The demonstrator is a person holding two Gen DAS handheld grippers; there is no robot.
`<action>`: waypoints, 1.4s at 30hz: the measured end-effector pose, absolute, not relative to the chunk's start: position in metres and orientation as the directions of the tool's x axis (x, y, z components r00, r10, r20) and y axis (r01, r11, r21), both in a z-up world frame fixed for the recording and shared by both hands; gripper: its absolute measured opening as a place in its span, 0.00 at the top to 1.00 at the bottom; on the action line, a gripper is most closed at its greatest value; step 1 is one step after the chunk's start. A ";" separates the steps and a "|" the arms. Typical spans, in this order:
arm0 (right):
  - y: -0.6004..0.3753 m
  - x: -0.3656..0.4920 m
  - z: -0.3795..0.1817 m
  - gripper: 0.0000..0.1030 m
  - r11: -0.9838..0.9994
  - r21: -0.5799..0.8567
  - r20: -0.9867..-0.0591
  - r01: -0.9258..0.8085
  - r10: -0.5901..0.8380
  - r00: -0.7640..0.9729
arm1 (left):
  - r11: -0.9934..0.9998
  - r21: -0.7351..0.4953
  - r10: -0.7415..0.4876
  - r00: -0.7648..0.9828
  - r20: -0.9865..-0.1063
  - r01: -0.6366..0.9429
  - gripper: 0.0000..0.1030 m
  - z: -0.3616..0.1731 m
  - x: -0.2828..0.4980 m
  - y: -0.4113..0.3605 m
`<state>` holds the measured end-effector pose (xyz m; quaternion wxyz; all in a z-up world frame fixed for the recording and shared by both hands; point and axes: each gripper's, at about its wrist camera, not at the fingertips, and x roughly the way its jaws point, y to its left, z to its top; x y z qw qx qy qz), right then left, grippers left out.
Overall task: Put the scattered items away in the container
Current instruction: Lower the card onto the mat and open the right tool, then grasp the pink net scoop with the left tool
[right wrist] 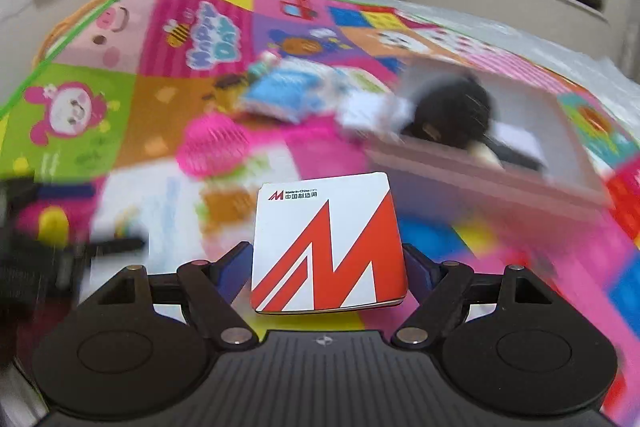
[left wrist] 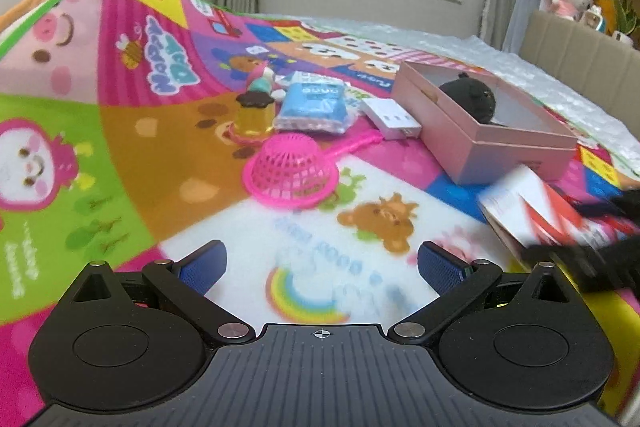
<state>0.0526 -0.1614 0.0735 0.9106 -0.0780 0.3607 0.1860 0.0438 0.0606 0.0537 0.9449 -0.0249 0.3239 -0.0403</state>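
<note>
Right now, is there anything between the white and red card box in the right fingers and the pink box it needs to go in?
Nothing visible blocks it. The card box sits between the right fingers, with only bare mat before the open pink box. A black plush already lies inside, leaving room beside it.

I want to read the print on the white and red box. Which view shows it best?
The right wrist view: the white and red box sits sharp and face-on between the right gripper's fingers, logo and lettering clear. The left wrist view catches it only at its right edge, blurred and partly cut off, print unreadable.
</note>
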 end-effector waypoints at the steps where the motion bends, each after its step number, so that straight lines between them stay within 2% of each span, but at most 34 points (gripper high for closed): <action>1: -0.169 0.046 0.070 0.22 0.928 -0.021 -0.683 -0.371 0.257 0.683 | 0.997 -0.058 -0.080 0.787 -0.612 0.056 0.00 0.054 0.052 0.058; 3: -0.186 0.036 0.065 0.10 0.951 -0.014 -0.669 -0.310 0.222 0.709 | 0.998 -0.014 -0.051 0.785 -0.617 0.055 0.00 0.054 0.073 0.050; 6: -0.208 0.031 0.059 0.02 0.972 0.046 -0.631 -0.232 0.208 0.747 | 0.997 0.054 -0.004 0.781 -0.624 0.048 0.00 0.053 0.103 0.038; 11: -0.220 0.034 0.042 0.00 0.985 0.088 -0.606 -0.147 0.170 0.777 | 0.991 0.134 0.077 0.783 -0.617 0.008 0.00 0.044 0.141 0.033; 16: -0.214 0.030 0.031 0.00 0.981 0.058 -0.580 -0.185 0.183 0.794 | 0.993 0.115 0.074 0.775 -0.627 -0.001 0.00 0.038 0.155 0.044; 17: -0.214 0.031 0.029 0.00 0.981 0.064 -0.575 -0.184 0.187 0.797 | 0.993 0.113 0.079 0.776 -0.626 -0.010 0.04 0.038 0.156 0.046; 18: -0.215 0.031 0.028 0.00 0.981 0.071 -0.572 -0.183 0.190 0.798 | 0.993 0.116 0.085 0.775 -0.626 -0.015 0.20 0.037 0.156 0.046; 20: -0.216 0.030 0.028 0.00 0.980 0.079 -0.569 -0.185 0.197 0.799 | 0.993 0.117 0.083 0.766 -0.638 -0.010 0.23 0.035 0.157 0.046; 24: -0.216 0.029 0.026 0.00 0.979 0.084 -0.562 -0.185 0.200 0.803 | 0.991 0.131 0.081 0.770 -0.633 0.003 0.23 0.035 0.144 0.041; 34: -0.216 0.029 0.026 0.00 0.979 0.082 -0.565 -0.185 0.199 0.801 | 0.996 0.066 -0.010 0.770 -0.638 0.067 0.22 0.038 0.056 0.017; 38: -0.217 0.029 0.026 0.00 0.979 0.090 -0.569 -0.186 0.203 0.797 | 0.996 0.046 -0.033 0.766 -0.642 0.081 0.07 0.036 0.040 0.010; 42: -0.221 0.028 0.028 0.00 0.974 0.131 -0.590 -0.185 0.227 0.775 | 0.994 0.045 -0.047 0.772 -0.633 0.097 0.06 0.030 0.029 0.006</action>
